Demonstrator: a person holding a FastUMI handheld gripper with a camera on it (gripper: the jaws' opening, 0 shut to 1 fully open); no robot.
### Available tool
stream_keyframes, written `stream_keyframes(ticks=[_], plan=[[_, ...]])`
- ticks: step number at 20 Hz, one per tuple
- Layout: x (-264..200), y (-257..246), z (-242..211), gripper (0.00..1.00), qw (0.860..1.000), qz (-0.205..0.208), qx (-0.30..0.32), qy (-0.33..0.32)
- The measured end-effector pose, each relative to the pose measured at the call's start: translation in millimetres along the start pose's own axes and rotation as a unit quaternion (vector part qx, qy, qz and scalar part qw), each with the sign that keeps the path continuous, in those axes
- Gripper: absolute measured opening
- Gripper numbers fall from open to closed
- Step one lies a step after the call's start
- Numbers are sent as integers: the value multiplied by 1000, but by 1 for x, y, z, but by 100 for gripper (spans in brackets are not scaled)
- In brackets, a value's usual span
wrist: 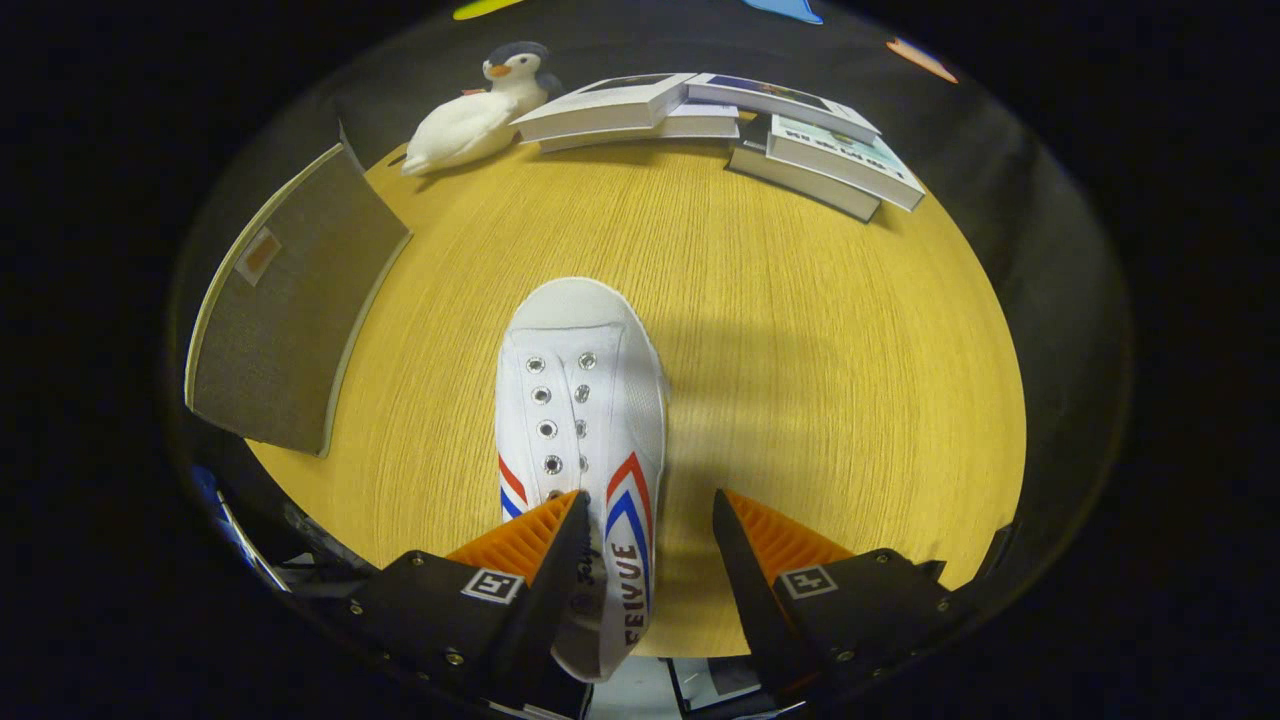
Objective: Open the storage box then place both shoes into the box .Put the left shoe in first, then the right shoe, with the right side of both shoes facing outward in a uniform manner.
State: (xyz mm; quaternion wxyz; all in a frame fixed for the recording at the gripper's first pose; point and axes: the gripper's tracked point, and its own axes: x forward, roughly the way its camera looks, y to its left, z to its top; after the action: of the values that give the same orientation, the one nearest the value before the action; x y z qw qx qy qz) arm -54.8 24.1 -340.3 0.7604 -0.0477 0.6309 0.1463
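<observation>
**Shoe lies lengthwise between the fingers, toe pointing away**

The round wooden table (800,350) carries everything here. Off to the left of it sits the storage box (290,320), a grey fabric-covered thing with a pale edge and a small tag; from this angle I can't tell whether it is open or closed, so I would judge the opening step as possibly not done yet. At the far rim are stacked books (720,120) and, beside them, a plush penguin (475,115) lying on its side.

The one shoe I can see is a white canvas shoe (580,420) with red and blue stripes, sitting upright on its sole. Its long axis runs almost straight along the line of the fingers: heel end nearest the tool, toe cap pointing away toward the books. I cannot say whether it is the left or the right shoe.

The gripper (648,510) has its fingers spread apart, clamped on nothing. The left finger is over the shoe's collar, near the last eyelets; the right finger stands clear to the right of the shoe's striped side, with bare table between them. Whether the left finger touches the canvas I cannot tell.

To my eye, the coming move turns on this: the fingers straddle the shoe's right wall, and the box lies well to the left.
</observation>
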Motion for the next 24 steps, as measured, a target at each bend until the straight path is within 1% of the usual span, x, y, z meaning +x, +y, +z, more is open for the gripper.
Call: stream_keyframes(ticks=[3, 5, 6, 7, 8, 9, 10, 11, 12, 13, 14, 15, 17, 20, 24], plan=[[3, 0, 0, 78, 1000, 11, 5, 9], [10, 9, -3, 77, 999, 32, 20, 25], [7, 8, -2, 73, 999, 37, 22, 31], [11, 16, -3, 69, 997, 53, 33, 35], [-13, 15, 2, 56, 997, 59, 41, 38], [8, 15, -2, 43, 997, 63, 40, 38], [5, 8, -2, 42, 998, 47, 35, 34], [1, 8, 2, 43, 997, 47, 60, 23], [4, 12, -2, 17, 996, 49, 71, 20], [6, 6, -3, 17, 996, 38, 83, 9], [20, 8, -4, 8, 993, 41, 108, -6], [-3, 11, 3, 0, 990, 54, 127, -11], [-9, 20, 1, 0, 982, 77, 171, -17], [-21, 30, 11, 0, 970, 106, 214, -42], [-52, 50, 37, 0, 959, 151, 231, -71]])
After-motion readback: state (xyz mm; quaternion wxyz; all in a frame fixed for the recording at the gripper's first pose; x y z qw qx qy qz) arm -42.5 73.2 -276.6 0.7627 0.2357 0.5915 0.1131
